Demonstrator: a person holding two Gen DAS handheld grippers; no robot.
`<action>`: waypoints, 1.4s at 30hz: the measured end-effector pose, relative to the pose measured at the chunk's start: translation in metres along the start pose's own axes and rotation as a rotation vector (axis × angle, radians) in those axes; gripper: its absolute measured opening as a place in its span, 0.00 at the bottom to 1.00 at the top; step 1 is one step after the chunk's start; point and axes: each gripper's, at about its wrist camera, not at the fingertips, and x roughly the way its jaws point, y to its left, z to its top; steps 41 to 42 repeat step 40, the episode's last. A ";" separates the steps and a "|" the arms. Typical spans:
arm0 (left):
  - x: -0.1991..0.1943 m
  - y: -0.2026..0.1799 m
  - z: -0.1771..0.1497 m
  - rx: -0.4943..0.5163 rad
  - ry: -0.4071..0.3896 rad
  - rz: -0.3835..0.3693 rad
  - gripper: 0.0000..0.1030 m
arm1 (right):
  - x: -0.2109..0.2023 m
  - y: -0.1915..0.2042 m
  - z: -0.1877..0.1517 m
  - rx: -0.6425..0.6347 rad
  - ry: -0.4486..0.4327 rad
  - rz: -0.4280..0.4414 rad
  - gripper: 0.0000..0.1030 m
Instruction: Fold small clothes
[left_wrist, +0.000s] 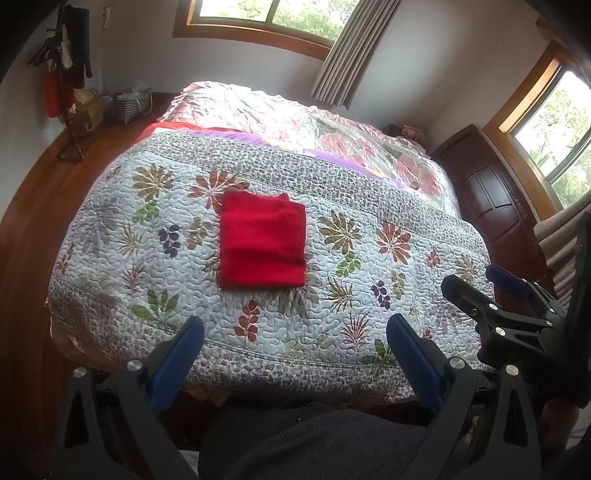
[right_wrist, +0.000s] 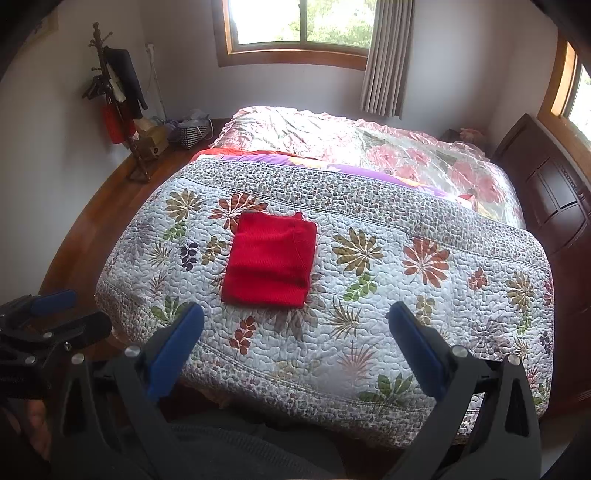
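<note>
Red garment (left_wrist: 262, 242) sits folded into a compact square on the floral quilt (left_wrist: 369, 266), toward the quilt's left half and a bit in from its near edge. It looks finished: edges stacked, collar tab poking out at the far side.

Both tongs released, nothing gripped: left gripper (left_wrist: 295, 356) and right gripper (right_wrist: 295, 345) have jaws spread wide, hovering over the quilt's near edge, well apart from the garment. My read: hands backed off because the fold is done.

Room: quilt bare all around the garment, wide open to its right. Dark wooden headboard (right_wrist: 546, 199) borders the quilt's right end.
</note>
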 end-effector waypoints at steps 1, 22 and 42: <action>0.000 0.000 0.000 0.003 0.001 0.000 0.96 | 0.000 0.000 0.000 0.001 -0.001 -0.003 0.97; 0.006 0.005 0.012 0.011 0.009 -0.008 0.96 | 0.006 -0.001 0.010 -0.001 -0.002 -0.016 0.97; 0.020 0.004 0.027 0.032 0.019 -0.012 0.96 | 0.016 -0.012 0.020 0.017 0.002 -0.017 0.97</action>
